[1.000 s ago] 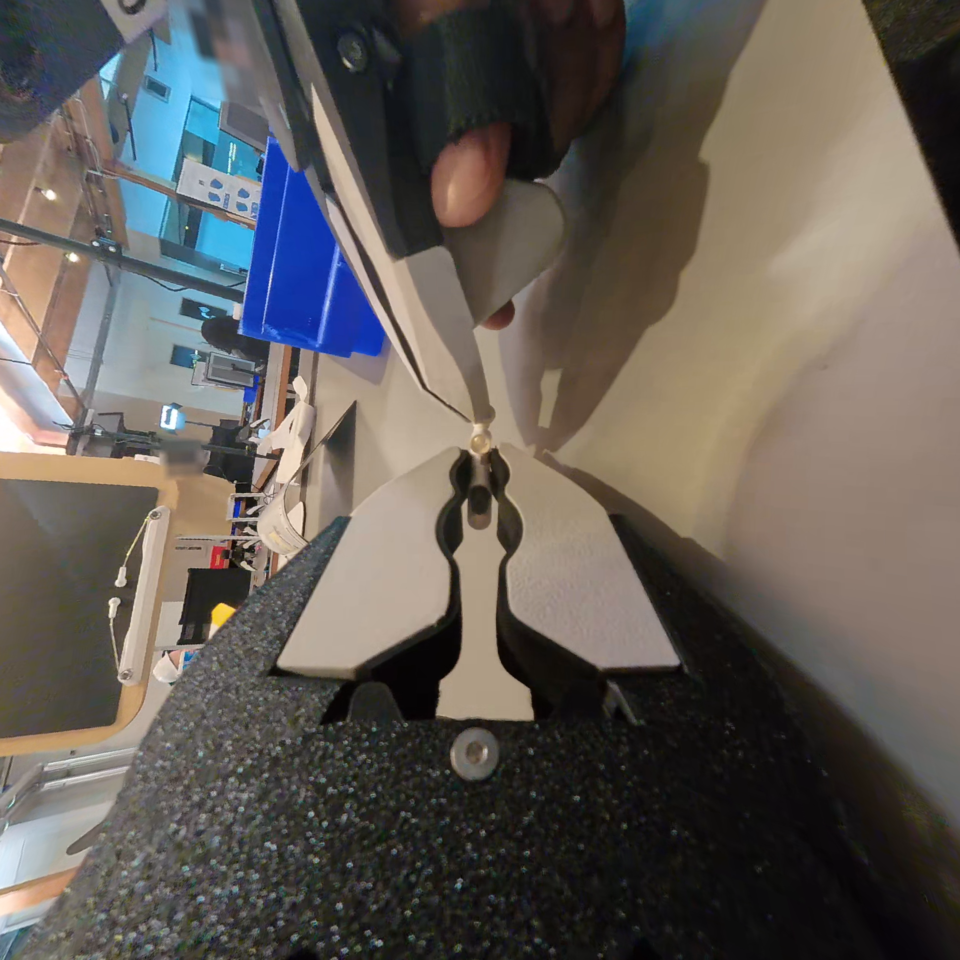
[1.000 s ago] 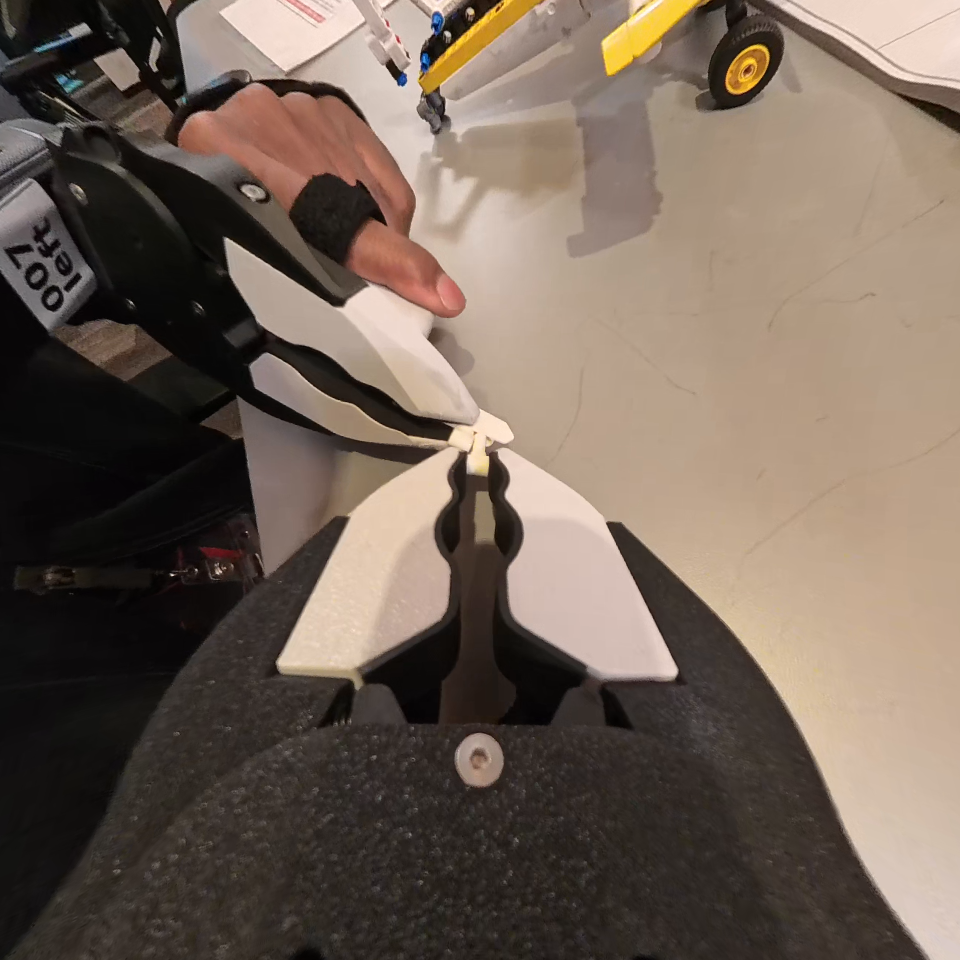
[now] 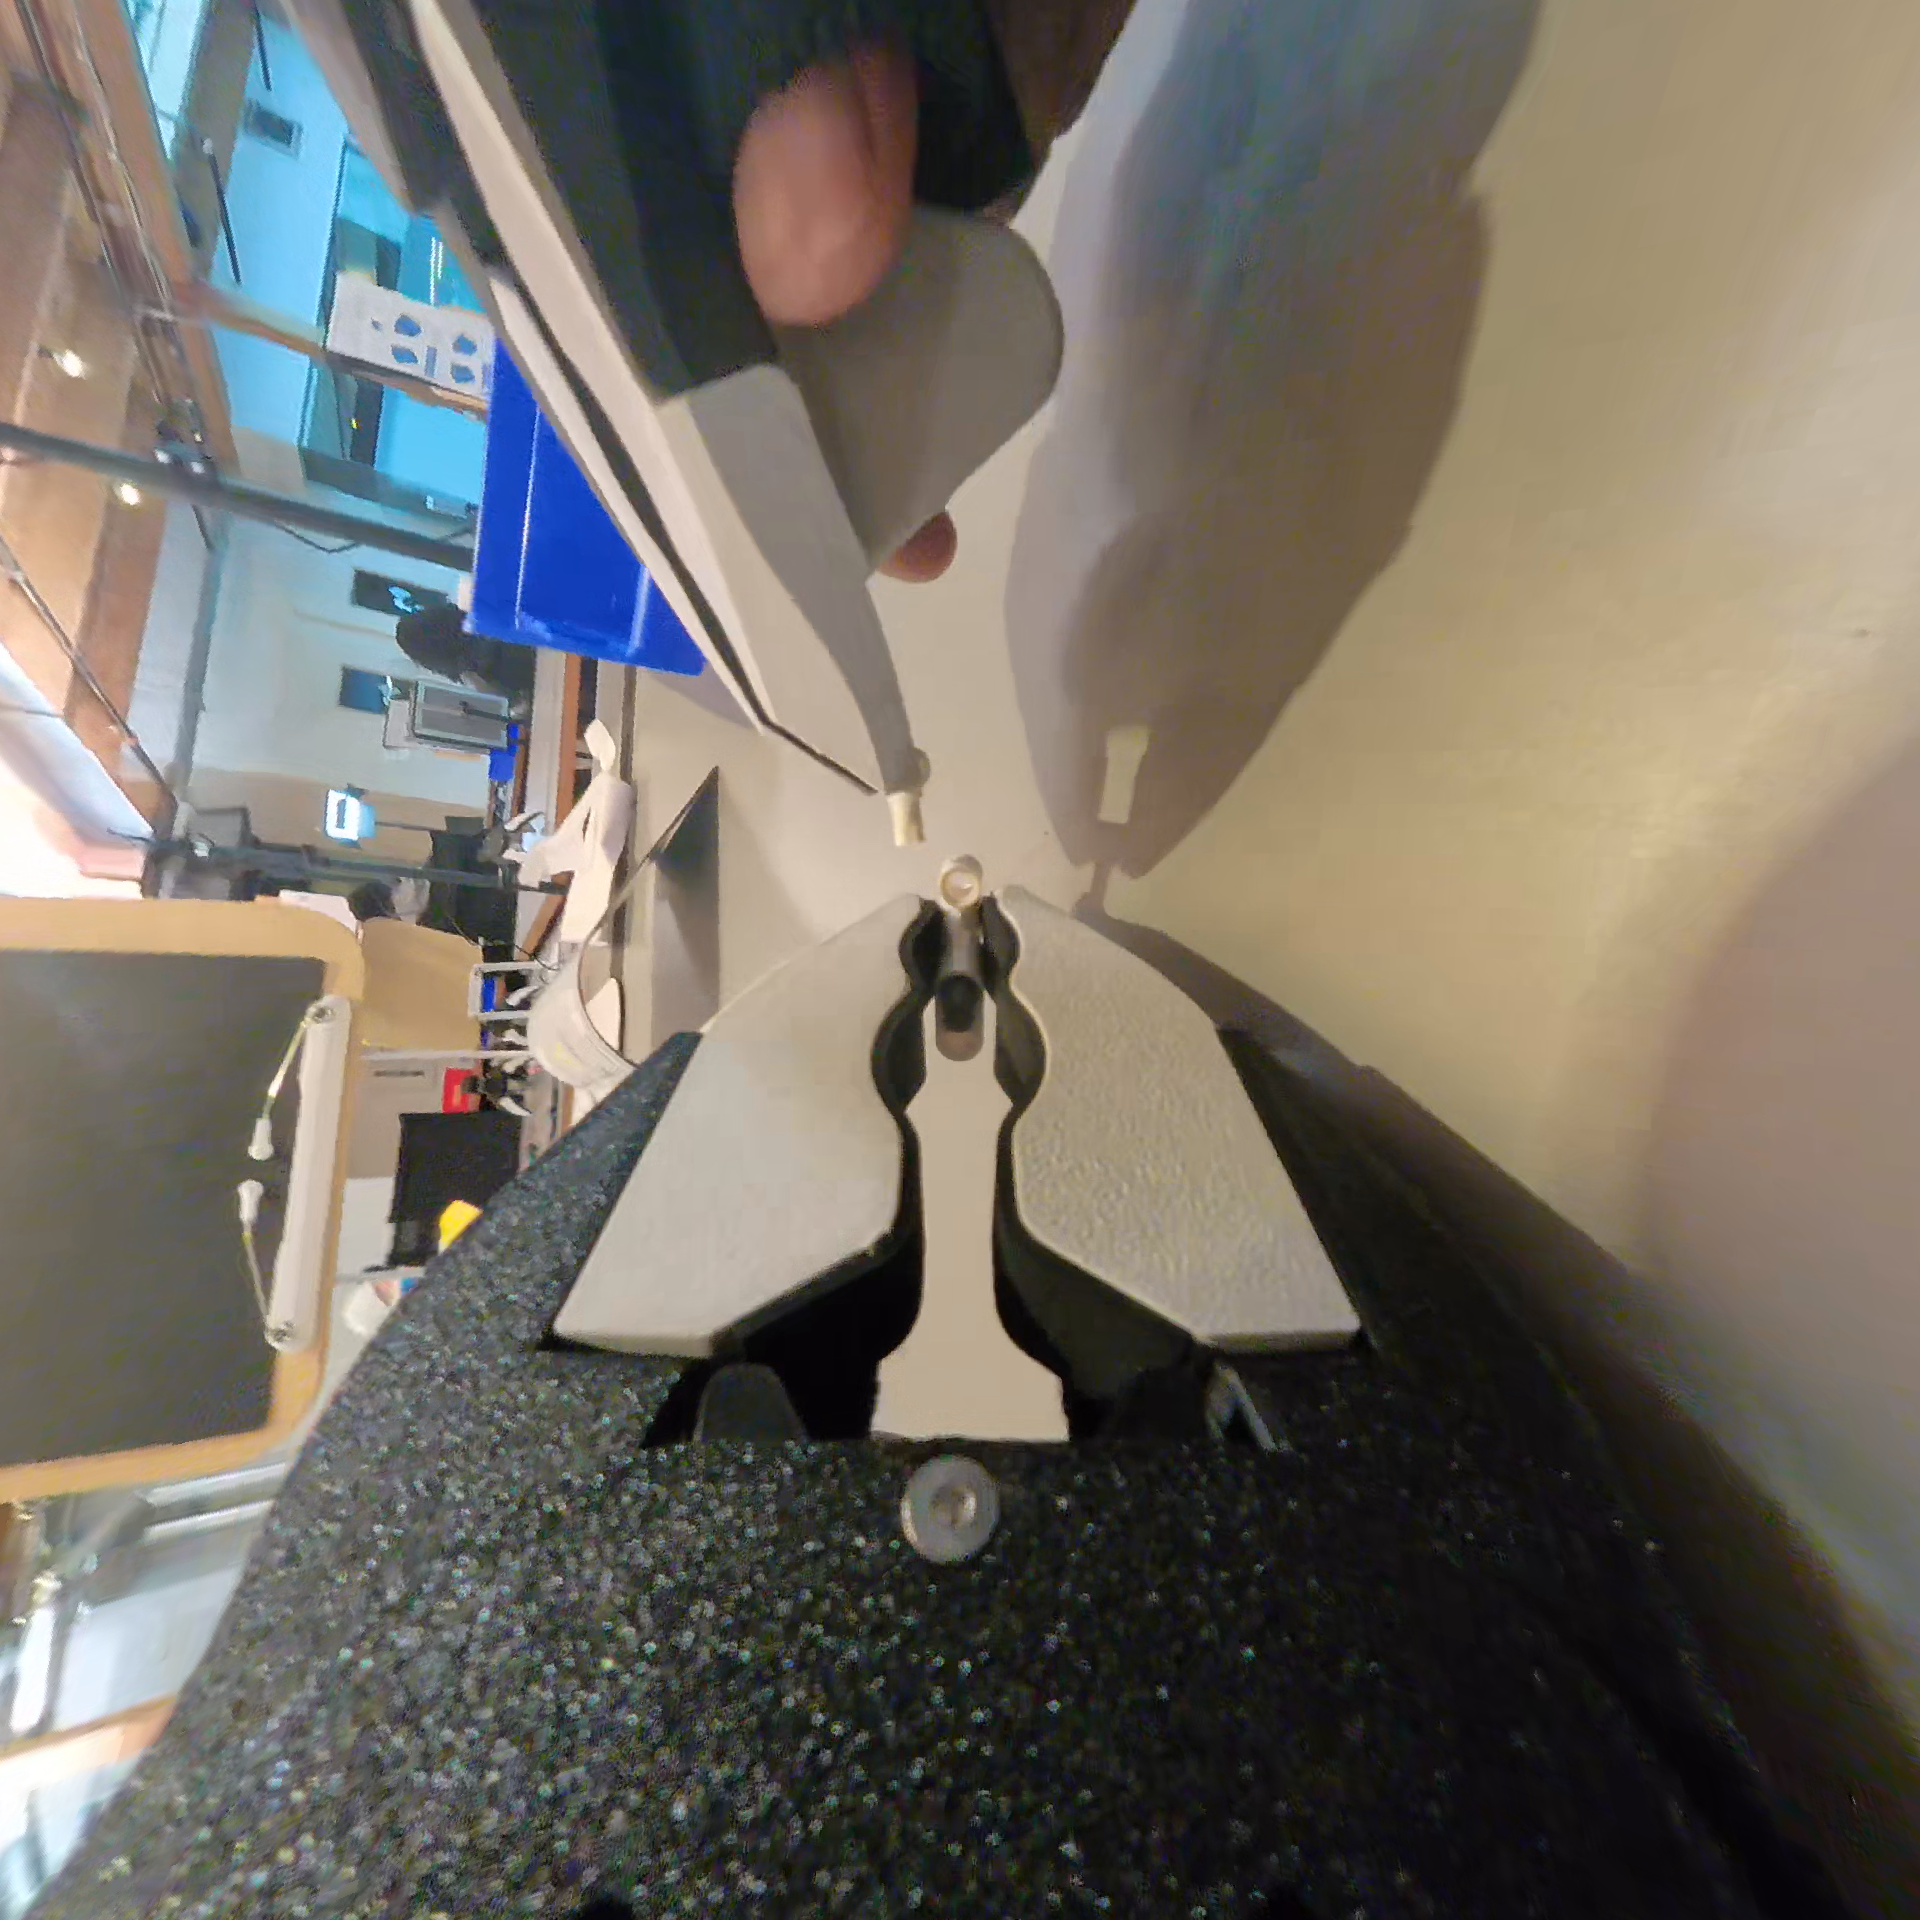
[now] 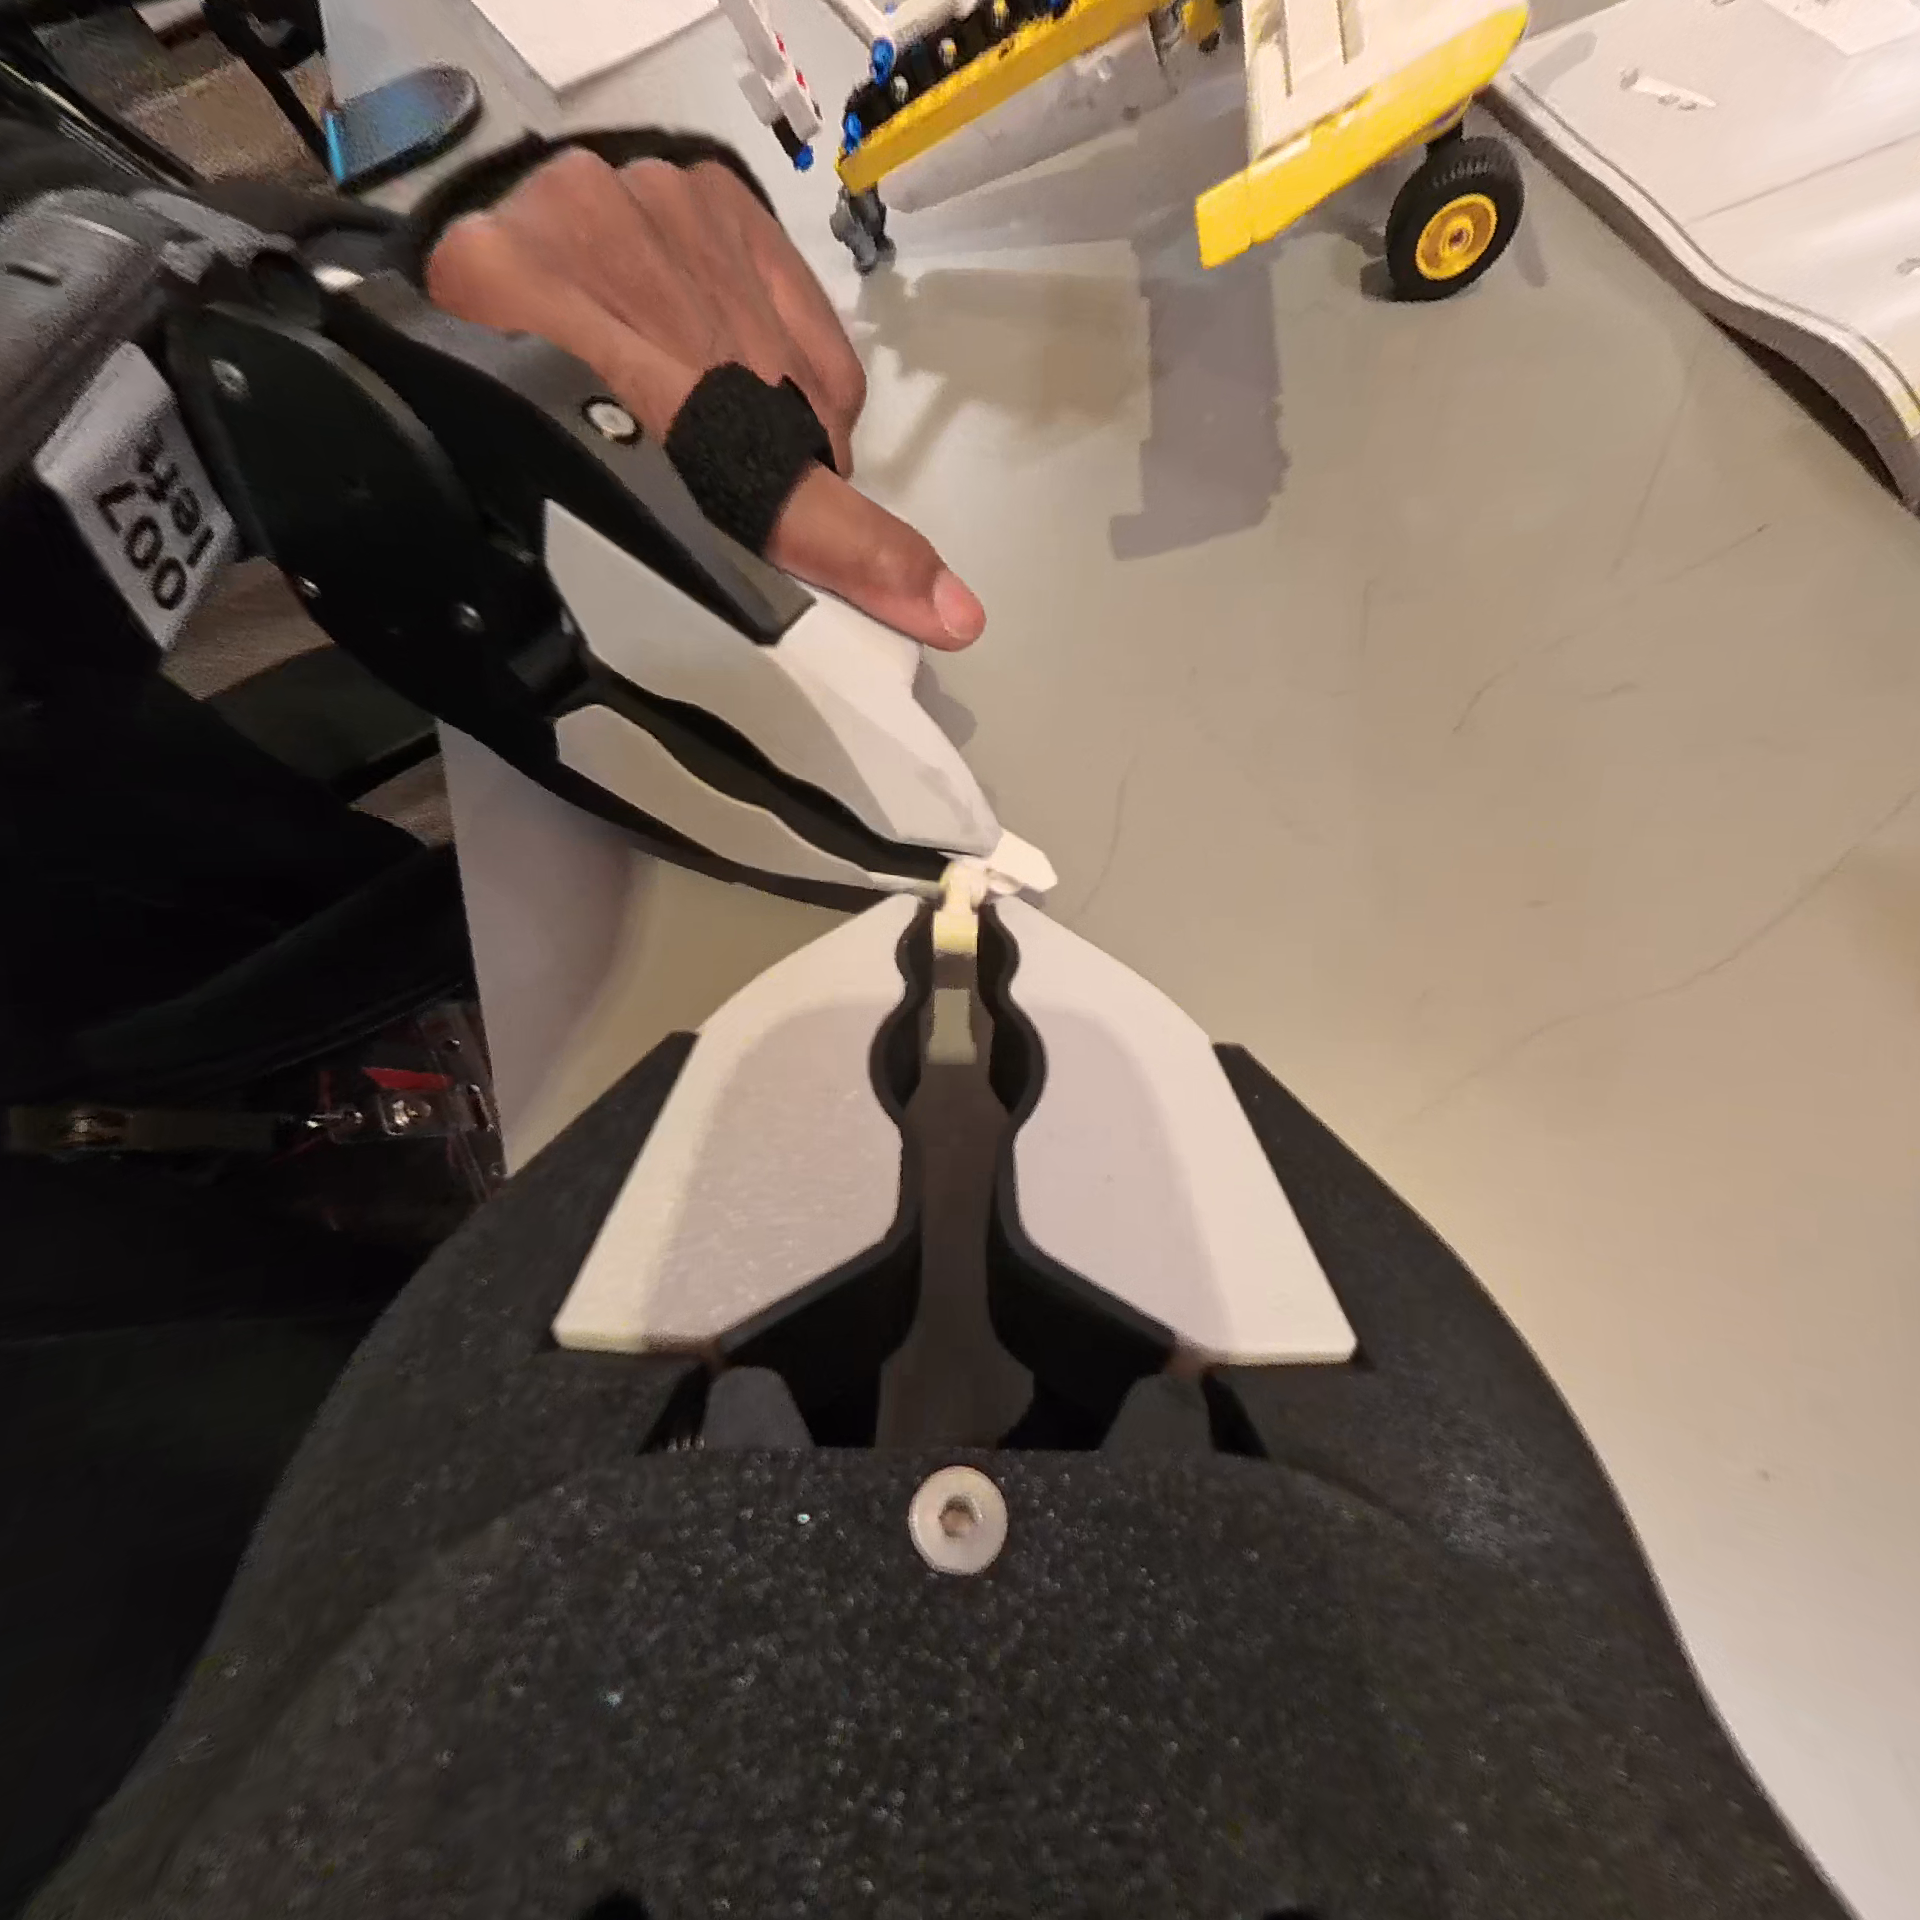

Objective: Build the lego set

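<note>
The left tool (image 3: pixel 961 904) was pinched on a small cream tubular piece (image 3: pixel 958 883), a hollow sleeve whose open end stuck out just past the fingertips. The right tool (image 4: pixel 958 914) was pinched on a small cream peg (image 4: pixel 954 928) that lay lengthwise between its tips. In the left wrist view the right tool (image 3: pixel 902 792) came in from above with that peg (image 3: pixel 906 816) poking out of its tip, aimed at the sleeve's mouth; the two pieces looked just apart there. In the right wrist view the left tool (image 4: pixel 982 878) reached in from the left with the tips of the two tools almost touching, and whether the pieces met could not be told.

The left hand (image 4: pixel 665 343) lay over its tool, a black strap round the forefinger, which stretched forward along the upper white finger (image 4: pixel 831 727). A fingertip of the right hand (image 3: pixel 821 197) pressed on its own tool's white shell.

Both tools hung over the pale table (image 4: pixel 1455 831) near its left edge. Toward the far edge stood a yellow and white brick-built plane (image 4: pixel 1330 114) on a yellow-hubbed wheel (image 4: pixel 1455 223), with white sheets (image 4: pixel 1766 197) at the far right corner. A blue bin (image 3: pixel 561 540) showed in the left wrist view.
</note>
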Available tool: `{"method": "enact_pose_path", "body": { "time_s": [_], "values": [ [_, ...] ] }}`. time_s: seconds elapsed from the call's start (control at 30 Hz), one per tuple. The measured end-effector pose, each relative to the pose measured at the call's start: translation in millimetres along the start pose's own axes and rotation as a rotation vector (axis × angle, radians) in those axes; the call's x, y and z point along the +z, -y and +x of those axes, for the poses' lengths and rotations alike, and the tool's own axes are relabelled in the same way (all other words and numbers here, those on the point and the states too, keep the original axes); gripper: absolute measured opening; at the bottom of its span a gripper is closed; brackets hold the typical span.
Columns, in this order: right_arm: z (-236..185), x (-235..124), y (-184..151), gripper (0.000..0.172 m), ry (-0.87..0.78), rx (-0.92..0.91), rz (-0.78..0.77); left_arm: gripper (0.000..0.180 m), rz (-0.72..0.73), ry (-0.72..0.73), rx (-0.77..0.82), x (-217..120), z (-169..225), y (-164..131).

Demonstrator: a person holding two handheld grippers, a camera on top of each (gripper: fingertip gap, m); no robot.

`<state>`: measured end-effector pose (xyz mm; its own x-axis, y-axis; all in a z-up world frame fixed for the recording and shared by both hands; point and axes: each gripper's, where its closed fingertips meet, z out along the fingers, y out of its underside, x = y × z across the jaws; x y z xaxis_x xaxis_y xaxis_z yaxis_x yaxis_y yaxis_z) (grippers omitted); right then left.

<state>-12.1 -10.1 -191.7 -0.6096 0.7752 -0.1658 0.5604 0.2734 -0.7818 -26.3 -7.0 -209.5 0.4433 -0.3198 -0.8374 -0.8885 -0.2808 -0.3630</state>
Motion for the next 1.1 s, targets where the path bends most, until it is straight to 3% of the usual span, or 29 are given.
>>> {"method": "enact_pose_path", "body": {
  "time_s": [0.63, 0.83, 1.1],
  "values": [
    [0, 14, 10, 0.007, -0.014, 0.044, 0.020, 0.008, -0.030, 0.006, -0.271, 2, -7, -5],
    [2, 11, 15, 0.007, -0.018, 0.045, 0.073, 0.008, 0.025, -0.018, -0.402, -2, -12, -2],
    [2, 10, 18, 0.008, -0.030, 0.036, 0.120, 0.008, 0.045, -0.026, -0.447, -3, -14, -2]
  ]
}}
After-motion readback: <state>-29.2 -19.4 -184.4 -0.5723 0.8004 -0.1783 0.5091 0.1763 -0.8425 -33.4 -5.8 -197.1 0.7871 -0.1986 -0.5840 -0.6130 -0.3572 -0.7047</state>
